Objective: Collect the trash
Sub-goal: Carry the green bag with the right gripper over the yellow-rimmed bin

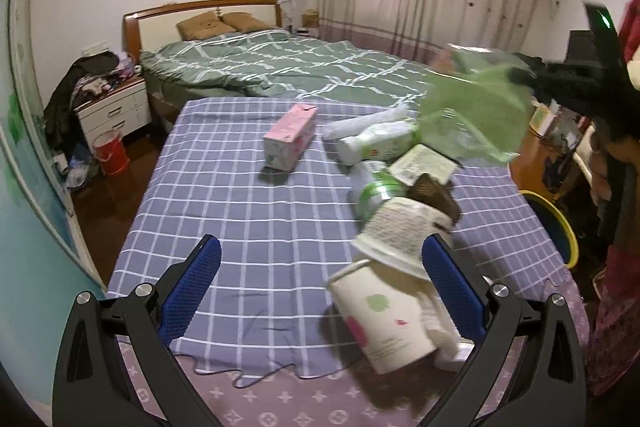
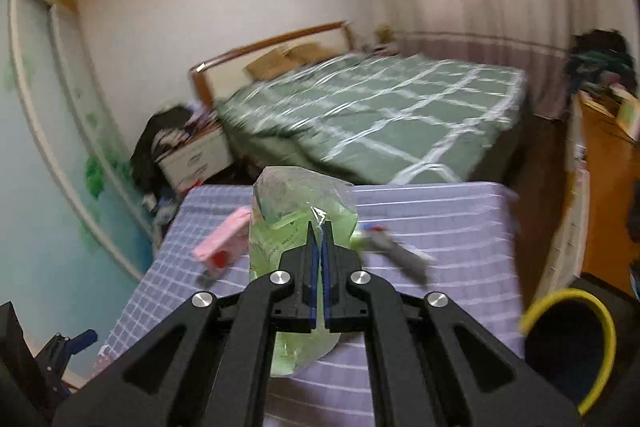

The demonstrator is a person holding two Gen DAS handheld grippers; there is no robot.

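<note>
In the right wrist view my right gripper (image 2: 319, 233) is shut on a crumpled green see-through plastic bag (image 2: 296, 215), lifted above the purple checked table (image 2: 440, 227). The left wrist view shows the same bag (image 1: 476, 115) hanging at the right from the blurred right gripper (image 1: 518, 75). My left gripper (image 1: 324, 287) is open low over the table's near end. A tipped white paper cup (image 1: 380, 323) lies between its fingers, close to the right one. Beyond are another paper cup (image 1: 400, 235), a green-banded can (image 1: 372, 191), a white bottle (image 1: 376, 145) and a pink carton (image 1: 290, 137).
A dark bin with a yellow rim (image 2: 600, 311) stands on the floor right of the table, also the bin (image 1: 570, 231) in the left wrist view. A green-quilted bed (image 1: 280, 67) lies behind the table. A white nightstand (image 1: 116, 111) and a red bucket (image 1: 110, 151) stand at the left.
</note>
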